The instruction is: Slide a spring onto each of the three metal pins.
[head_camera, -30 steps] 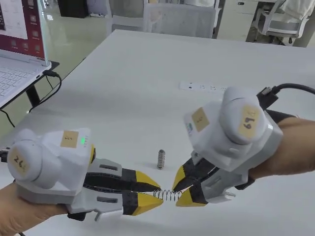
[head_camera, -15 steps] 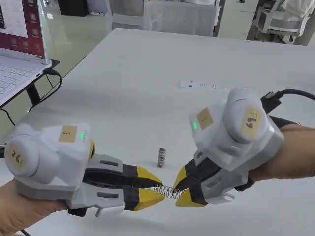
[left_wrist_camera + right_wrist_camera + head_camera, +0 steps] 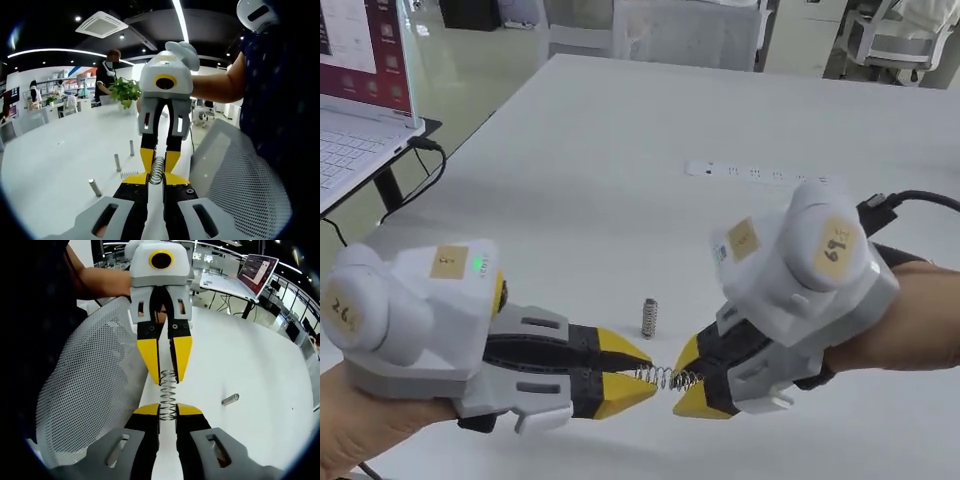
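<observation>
Spring (image 3: 660, 377) hangs in the air above the counter (image 3: 620, 150), bridging the 2 grippers. The left gripper (image 3: 638, 377) is closed on 1 end of it. The right gripper (image 3: 682, 380) is closed on the other end, and the 2 pairs of yellow tips face each other with the coil running straight between them. This double hold looks like a handover or a re-grip. My guess is that 1 gripper is steadying the coil so the other can take it near an end, which would leave the bore free to go down over a pin.

In the left gripper view the remaining parts stand on the counter off to the left of that gripper's jaws. The nearest pin (image 3: 94, 187) is upright and looks ribbed, so it probably already carries a spring, though it is too small to be sure. The middle pin (image 3: 117, 162) stands upright and bare, further out from the jaws. A loose spring (image 3: 129, 174) lies flat on the counter just beside the left gripper's tips. The far pin (image 3: 132, 147) is upright and bare as well.

The count is 3 pins, apparently 1 loaded and 2 bare. There are 3 springs if the ribbed pin holds 1: that one, 1 lying loose and 1 held. By this reading, 2 pins remain to be fitted.
</observation>
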`<state>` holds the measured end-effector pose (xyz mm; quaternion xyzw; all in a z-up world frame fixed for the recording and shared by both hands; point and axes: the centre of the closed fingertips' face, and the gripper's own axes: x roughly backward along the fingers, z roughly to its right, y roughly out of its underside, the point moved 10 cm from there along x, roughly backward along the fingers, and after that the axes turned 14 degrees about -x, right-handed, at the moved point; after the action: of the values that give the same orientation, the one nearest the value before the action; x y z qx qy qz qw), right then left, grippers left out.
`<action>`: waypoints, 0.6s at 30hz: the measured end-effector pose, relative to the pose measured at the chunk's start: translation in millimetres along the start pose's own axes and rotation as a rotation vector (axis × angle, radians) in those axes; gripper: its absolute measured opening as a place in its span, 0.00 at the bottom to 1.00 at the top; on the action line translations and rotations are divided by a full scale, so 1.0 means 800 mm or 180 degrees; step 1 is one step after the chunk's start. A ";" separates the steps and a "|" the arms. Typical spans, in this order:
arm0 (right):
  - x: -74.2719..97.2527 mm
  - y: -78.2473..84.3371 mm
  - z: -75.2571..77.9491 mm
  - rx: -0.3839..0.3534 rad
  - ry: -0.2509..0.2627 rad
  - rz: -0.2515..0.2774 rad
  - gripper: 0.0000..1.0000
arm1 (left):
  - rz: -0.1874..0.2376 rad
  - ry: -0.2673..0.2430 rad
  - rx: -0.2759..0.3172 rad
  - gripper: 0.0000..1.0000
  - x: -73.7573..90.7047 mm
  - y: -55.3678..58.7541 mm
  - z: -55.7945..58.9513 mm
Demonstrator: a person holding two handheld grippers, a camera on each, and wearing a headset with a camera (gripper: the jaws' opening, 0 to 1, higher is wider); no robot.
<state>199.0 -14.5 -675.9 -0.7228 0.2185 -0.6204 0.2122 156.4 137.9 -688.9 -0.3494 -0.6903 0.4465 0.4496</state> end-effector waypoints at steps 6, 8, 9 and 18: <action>0.016 -0.010 -0.004 -0.0075 0.0047 0.0036 0.08 | -0.0019 0.0007 -0.0012 0.02 -0.002 0.002 0.000; 0.021 -0.015 -0.005 -0.0170 0.0027 0.0094 0.08 | -0.0014 0.0004 -0.0004 0.02 -0.002 0.002 0.000; 0.023 -0.017 -0.006 -0.0194 0.0021 0.0126 0.08 | -0.0013 0.0004 -0.0003 0.02 -0.002 0.002 0.000; 0.029 -0.031 -0.010 -0.0286 -0.0007 0.0212 0.08 | -0.0017 0.0009 -0.0019 0.02 -0.003 0.002 0.001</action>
<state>195.3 -8.3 -642.0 -0.7246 0.2697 -0.6017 0.2004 156.6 136.0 -691.7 -0.3496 -0.6919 0.4427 0.4507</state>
